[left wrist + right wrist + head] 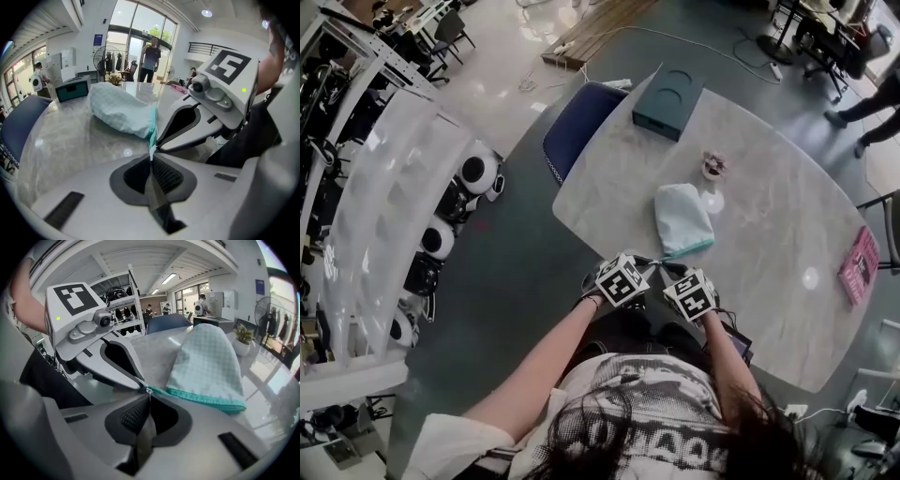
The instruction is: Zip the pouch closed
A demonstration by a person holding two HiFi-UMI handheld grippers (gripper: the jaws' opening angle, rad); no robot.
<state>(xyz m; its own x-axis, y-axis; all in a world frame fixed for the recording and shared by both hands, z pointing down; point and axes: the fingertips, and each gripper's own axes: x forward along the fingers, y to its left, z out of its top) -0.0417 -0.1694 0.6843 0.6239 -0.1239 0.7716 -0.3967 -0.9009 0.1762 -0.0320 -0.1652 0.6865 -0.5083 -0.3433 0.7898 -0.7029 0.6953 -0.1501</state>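
A pale mint pouch (682, 216) lies on the marble table (769, 291), its teal zipper (689, 249) along the near edge. Both grippers meet at the zipper's near-left end. In the left gripper view my left gripper (151, 157) is shut on the teal end of the zipper tape, and the pouch (122, 112) stretches away behind it. In the right gripper view my right gripper (148, 393) is shut on the small metal zipper pull, at the start of the teal zipper (206, 399). The pouch (206, 357) lies flat to the right.
A dark teal box (667, 101) sits at the table's far edge, with a small potted plant (713, 165) beyond the pouch. A pink book (860, 264) lies at the right edge. A blue chair (577, 127) stands at the far left of the table.
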